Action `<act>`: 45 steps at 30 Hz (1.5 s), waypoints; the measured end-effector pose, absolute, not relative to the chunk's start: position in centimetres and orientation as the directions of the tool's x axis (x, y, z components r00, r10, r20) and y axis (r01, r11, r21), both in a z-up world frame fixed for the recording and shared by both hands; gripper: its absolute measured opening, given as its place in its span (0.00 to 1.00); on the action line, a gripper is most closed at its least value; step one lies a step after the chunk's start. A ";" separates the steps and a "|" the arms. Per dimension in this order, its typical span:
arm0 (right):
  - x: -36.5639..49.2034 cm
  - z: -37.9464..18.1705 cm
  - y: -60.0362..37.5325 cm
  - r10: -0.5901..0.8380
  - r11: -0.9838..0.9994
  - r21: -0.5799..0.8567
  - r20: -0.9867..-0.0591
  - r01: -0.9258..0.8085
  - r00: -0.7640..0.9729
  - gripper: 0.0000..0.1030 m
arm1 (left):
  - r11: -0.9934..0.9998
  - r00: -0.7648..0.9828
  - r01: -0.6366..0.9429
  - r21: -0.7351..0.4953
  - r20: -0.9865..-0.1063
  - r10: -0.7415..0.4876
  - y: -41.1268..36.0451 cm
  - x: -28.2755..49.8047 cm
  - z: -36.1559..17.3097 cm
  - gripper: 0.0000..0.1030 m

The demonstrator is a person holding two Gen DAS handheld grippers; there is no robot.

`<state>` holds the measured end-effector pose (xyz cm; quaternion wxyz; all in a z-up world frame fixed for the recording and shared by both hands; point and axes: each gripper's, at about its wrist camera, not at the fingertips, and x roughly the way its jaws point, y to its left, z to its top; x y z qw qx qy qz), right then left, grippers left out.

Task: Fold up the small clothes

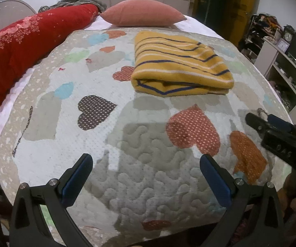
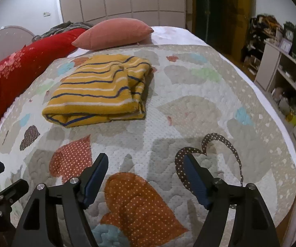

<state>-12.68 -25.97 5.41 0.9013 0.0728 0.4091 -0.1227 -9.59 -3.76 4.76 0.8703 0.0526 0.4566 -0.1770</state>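
From the left wrist camera, the left gripper [image 1: 146, 164] stands released with its jaws wide and nothing between them, hovering over the heart-patterned quilt [image 1: 148, 185], while the folded yellow striped garment [image 1: 181, 65] lies farther off on the quilt, apart from the pink pillow [image 1: 143, 12] beyond it and the red blanket [image 1: 24, 41] at far left. From the right wrist camera, the right gripper [image 2: 146, 166] is likewise released and empty above the quilt, the garment lying far and to the left, well apart from it.
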 end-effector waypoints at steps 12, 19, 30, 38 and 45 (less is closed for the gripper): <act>-12.6 5.0 -25.6 -0.163 0.961 0.025 -0.755 0.276 0.635 0.79 | 0.909 0.594 0.410 -0.070 -0.736 -0.325 -4.3 -11.3 6.5 1.00; -12.4 4.8 -25.4 -0.152 0.963 0.031 -0.755 0.267 0.638 0.79 | 0.914 0.587 0.404 -0.042 -0.754 -0.294 -4.6 -11.2 5.9 1.00; -12.1 4.3 -25.0 -0.142 0.967 0.030 -0.763 0.255 0.631 0.80 | 0.913 0.579 0.404 -0.046 -0.760 -0.295 -4.5 -10.9 5.6 1.00; -11.9 4.2 -24.3 -0.133 0.971 0.028 -0.761 0.237 0.635 0.81 | 0.915 0.563 0.400 -0.058 -0.772 -0.295 -4.3 -10.5 5.0 1.00; -11.7 4.3 -23.6 -0.123 0.976 0.022 -0.761 0.215 0.638 0.81 | 0.917 0.556 0.394 -0.065 -0.777 -0.294 -4.1 -10.2 4.7 1.00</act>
